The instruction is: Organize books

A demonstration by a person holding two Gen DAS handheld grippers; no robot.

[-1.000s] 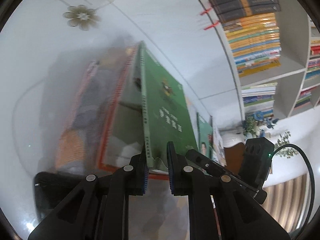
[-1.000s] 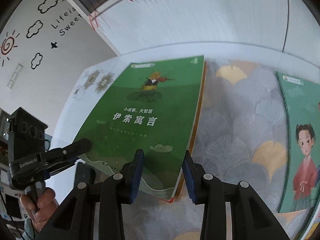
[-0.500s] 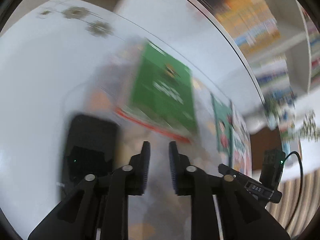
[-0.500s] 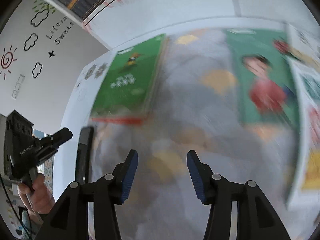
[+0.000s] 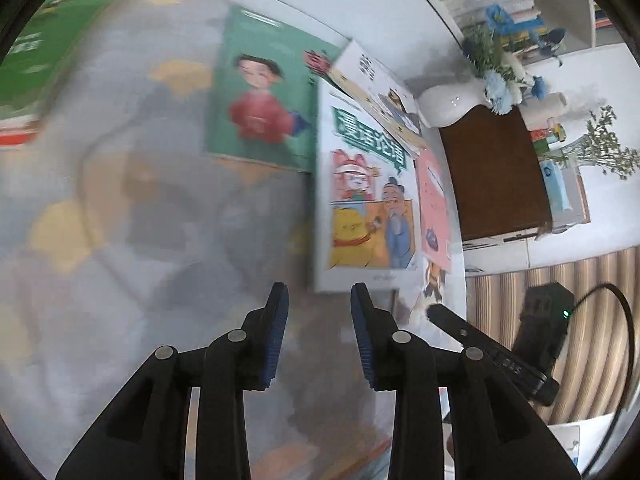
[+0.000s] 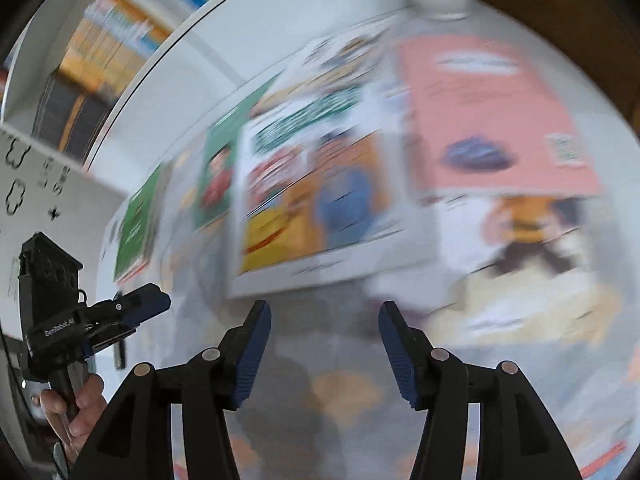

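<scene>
Surface: patterned grey cloth (image 5: 120, 208) on a white table (image 5: 360, 4).
Books: comic book (image 5: 360, 200) beside green book (image 5: 260, 92), pink book (image 6: 488, 112) overlapping (right view blurred).
Left gripper (image 5: 319, 300): opening, empty.
Right gripper (image 6: 325, 316): opening, empty.
Left view only: vase (image 5: 448, 102).

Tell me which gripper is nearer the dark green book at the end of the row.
Left. The left gripper is just short of the dark green book; the right gripper is farther along, facing the comic book. Both jaws are opening, empty.
</scene>
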